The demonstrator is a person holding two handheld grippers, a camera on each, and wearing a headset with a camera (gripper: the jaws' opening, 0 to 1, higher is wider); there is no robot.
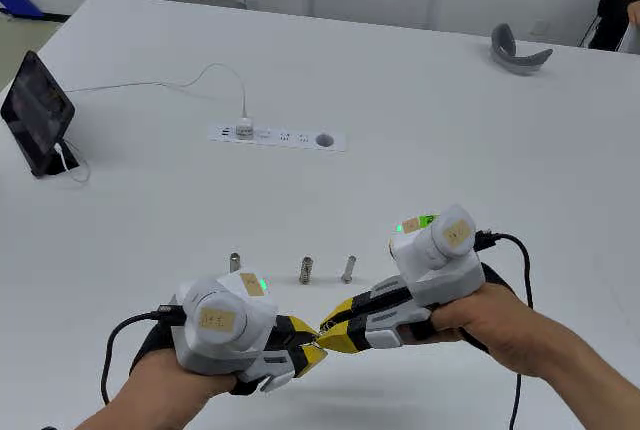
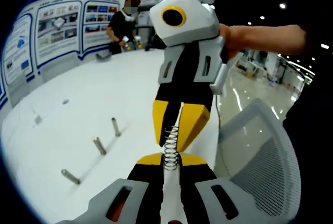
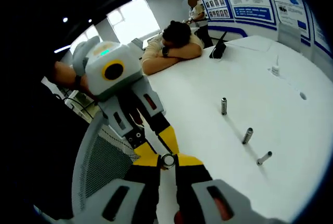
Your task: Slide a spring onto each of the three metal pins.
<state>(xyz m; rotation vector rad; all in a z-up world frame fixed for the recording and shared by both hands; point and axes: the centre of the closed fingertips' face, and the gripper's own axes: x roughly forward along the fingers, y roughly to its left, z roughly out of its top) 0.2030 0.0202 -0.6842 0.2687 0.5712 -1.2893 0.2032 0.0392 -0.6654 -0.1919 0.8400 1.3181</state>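
Spring: one coil spring (image 2: pixel 170 148), held up off the tabletop (image 1: pixel 450 130) at the lower middle of the head view, right where the two tools meet tip to tip.
Left tool (image 1: pixel 305 348): clenched on the spring's near end.
Right tool (image 1: pixel 340 333): facing it nose to nose, pinched on the far end, by the look of it.
Spring axis: along the line from one tool to the other, level with the tabletop. It will likely have to tip upright for a pin.
Pins: three, standing in a row up-frame of the tips: left pin (image 1: pixel 235 262), middle pin (image 1: pixel 306 270) and right pin (image 1: pixel 348 268).
Nearest: the right pin, and the right tool is the closer of the two.
Count: two tools, one spring in view. The middle pin looks ribbed, but there's no telling whether it already wears a spring.
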